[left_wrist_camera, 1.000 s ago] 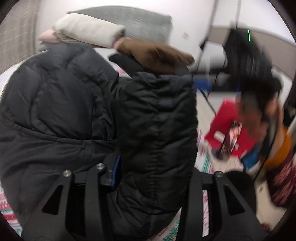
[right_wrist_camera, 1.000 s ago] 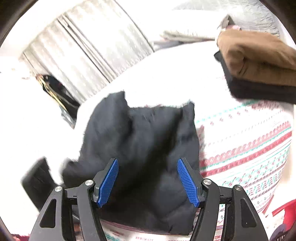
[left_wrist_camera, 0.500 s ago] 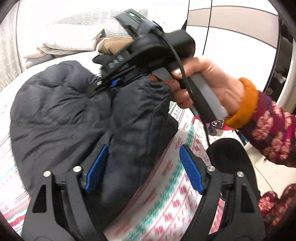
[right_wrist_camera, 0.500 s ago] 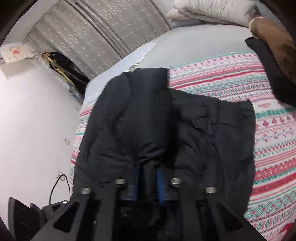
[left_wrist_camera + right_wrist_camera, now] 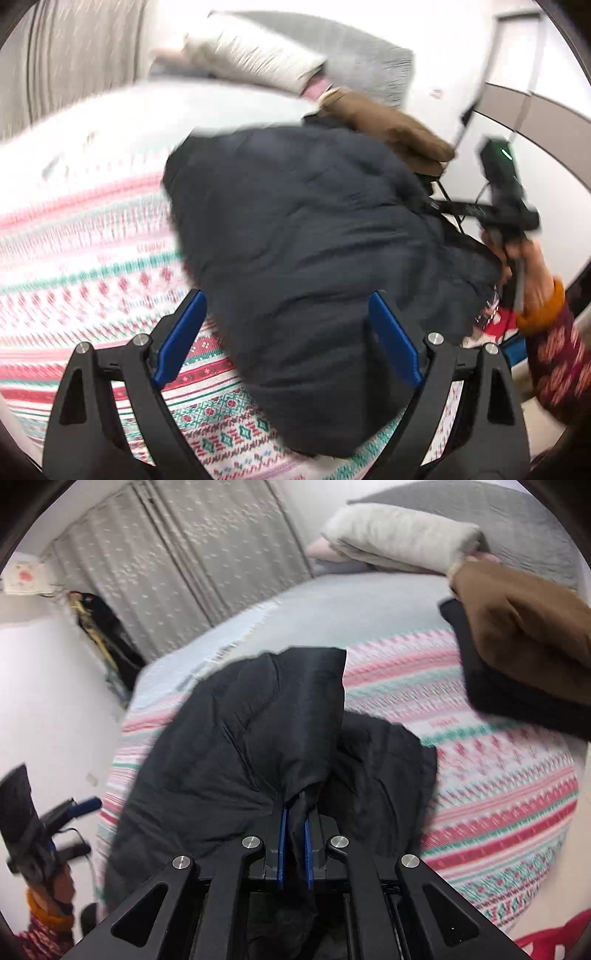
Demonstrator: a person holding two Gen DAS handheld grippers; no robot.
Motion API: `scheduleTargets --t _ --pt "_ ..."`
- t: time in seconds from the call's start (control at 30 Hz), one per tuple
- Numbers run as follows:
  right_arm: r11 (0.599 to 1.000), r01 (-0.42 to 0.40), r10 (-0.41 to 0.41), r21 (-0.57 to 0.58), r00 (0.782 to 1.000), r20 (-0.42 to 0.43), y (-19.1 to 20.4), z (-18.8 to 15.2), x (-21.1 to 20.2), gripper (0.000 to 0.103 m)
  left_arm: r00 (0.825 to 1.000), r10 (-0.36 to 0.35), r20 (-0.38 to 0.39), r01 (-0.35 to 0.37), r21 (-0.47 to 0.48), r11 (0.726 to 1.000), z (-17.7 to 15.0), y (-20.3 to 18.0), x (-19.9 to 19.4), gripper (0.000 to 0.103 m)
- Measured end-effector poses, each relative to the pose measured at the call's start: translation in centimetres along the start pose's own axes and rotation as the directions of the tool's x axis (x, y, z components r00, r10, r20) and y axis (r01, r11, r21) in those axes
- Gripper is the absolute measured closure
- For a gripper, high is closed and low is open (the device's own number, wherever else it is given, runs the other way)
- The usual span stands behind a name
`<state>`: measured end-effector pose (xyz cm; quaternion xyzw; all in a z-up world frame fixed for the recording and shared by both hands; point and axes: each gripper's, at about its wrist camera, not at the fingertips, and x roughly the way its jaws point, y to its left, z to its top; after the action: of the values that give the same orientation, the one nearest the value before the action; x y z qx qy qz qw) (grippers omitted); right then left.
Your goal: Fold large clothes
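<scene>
Right tongs (image 5: 294, 843) pinched on black jacket (image 5: 258, 746) fold | left tongs (image 5: 288, 339) just widened, gripping nothing | risk: slick padding slips out, fold collapses on bed (image 5: 498, 775).

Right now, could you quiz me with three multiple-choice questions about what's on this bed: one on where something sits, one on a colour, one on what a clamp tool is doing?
1. Where does the brown garment lie?
A. On a folded black garment
B. On the floor
C. Under the pillow

2. What colour is the puffy jacket being folded?
A. Red
B. Black
C. White

3. What is the right gripper doing?
A. Hanging open over the patterned blanket
B. Pinching the jacket's fabric
C. Holding a pillow

Answers: 1 A, the brown garment rests on the black one at the bed's far side. 2 B, the jacket is black in both views. 3 B, dark fabric sits squeezed between its blue pads; the left gripper stands open.
</scene>
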<state>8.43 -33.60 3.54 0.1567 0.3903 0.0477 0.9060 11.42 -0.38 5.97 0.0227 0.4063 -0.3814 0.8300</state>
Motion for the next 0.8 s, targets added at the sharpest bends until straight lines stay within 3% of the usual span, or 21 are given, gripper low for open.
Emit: scheduleTargets --t 0.03,0.13,0.2,0.27,0.37,0.57,0.67,0.8 --pt "1.0 0.016 -0.017 -0.003 1.0 -0.003 -0.3 -0.1 0.3 0.094 1.0 -0.008 -0.019 0.008 -0.029 1.0 0.1 0.7 0.7 0.013" --pt "0.999 0.049 -0.049 0.002 0.999 -0.013 -1.0 -1.0 0.4 0.088 0.986 -0.156 -0.051 0.144 -0.185 0.972 0.4 2.7 3.0 0.013" --pt "0.997 0.076 -0.076 0.013 0.997 -0.018 -1.9 -1.5 0.8 0.073 0.978 -0.205 -0.051 0.186 -0.255 0.949 0.5 3.2 3.9 0.013" --pt "0.995 0.089 -0.088 0.044 0.996 -0.023 -2.8 -1.6 0.2 0.054 0.977 -0.207 -0.049 0.187 -0.267 0.945 0.0 2.9 4.1 0.013" --pt "0.989 0.104 -0.101 0.103 0.994 -0.033 -3.3 -1.2 -1.3 0.041 0.98 -0.192 -0.056 0.172 -0.253 0.952 -0.6 2.3 5.0 0.013" --pt "0.974 -0.017 0.015 0.224 1.0 0.01 -3.2 0.3 -4.0 0.01 0.982 -0.176 -0.07 0.155 -0.239 0.959 -0.2 1.0 6.8 0.011" --pt "0.979 -0.038 0.045 0.202 0.999 -0.03 -2.5 0.3 -2.7 0.009 0.981 -0.176 -0.077 0.153 -0.24 0.959 -0.3 1.5 7.2 0.01" --pt "0.977 0.099 -0.073 0.189 0.988 -0.139 -4.0 -0.9 0.8 0.008 0.98 -0.177 -0.091 0.15 -0.252 0.956 -0.3 2.3 7.6 0.006"
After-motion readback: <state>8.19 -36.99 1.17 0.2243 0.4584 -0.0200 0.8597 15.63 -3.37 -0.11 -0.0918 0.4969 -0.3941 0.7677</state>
